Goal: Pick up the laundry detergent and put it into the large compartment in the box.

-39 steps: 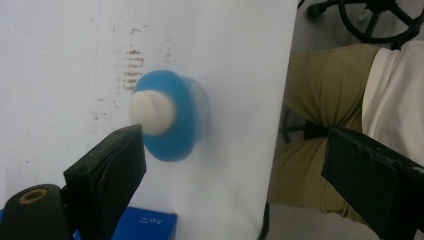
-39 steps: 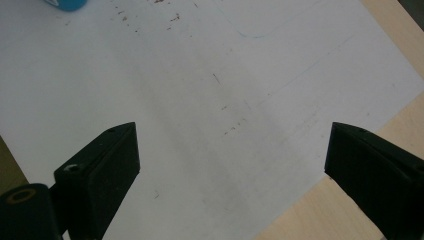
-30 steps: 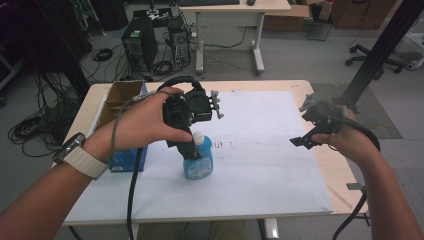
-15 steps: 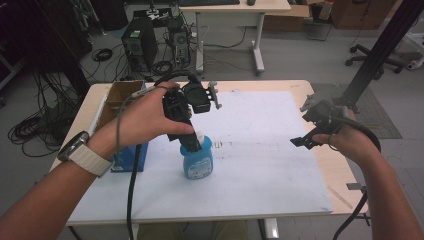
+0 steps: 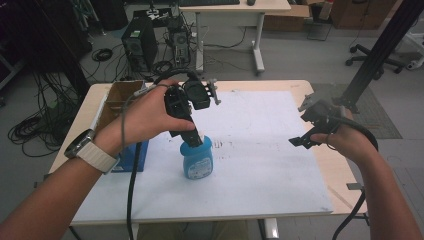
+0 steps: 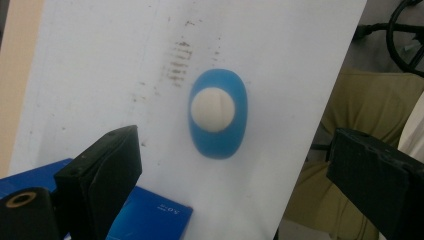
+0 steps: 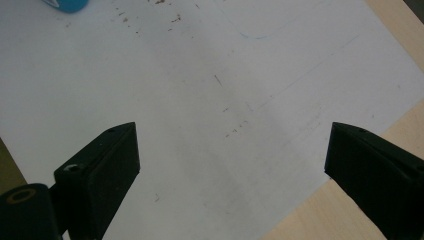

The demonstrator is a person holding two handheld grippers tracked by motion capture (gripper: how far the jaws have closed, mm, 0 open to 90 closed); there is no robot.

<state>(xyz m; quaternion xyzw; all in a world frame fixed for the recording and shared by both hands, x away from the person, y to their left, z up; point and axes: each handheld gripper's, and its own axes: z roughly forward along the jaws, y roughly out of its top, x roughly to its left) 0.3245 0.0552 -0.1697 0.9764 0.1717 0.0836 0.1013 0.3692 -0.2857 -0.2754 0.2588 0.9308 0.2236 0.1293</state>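
At the left edge of the wooden table (image 5: 85,131), a brown cardboard box (image 5: 119,96) stood open behind a flat dark-blue carton (image 5: 134,155), which lay partly on the large white paper sheet (image 5: 260,165) covering most of the tabletop. Just to the right of the carton, the blue plastic bottle with a rounded white cap (image 5: 197,159) stood upright on the sheet, close to a patch of dark smudges (image 6: 177,62). The left gripper (image 5: 192,140) hung directly above the bottle, pointing down at it; seen along its own black jaws, the white cap sat well below and between them, untouched. Those jaws had just been opening and stood spread wide, with nothing pinched between the pads. The person's left hand (image 5: 145,117), a pale-strapped watch (image 5: 90,150) on its wrist, wrapped the gripper's body, and a black cable (image 5: 132,190) trailed down off the near edge. Well apart on the right side of the table, the right gripper (image 5: 300,141) was held in the right hand (image 5: 345,142) above the sheet near its right border, its jaws likewise spread wide and empty over bare, lightly marked paper.
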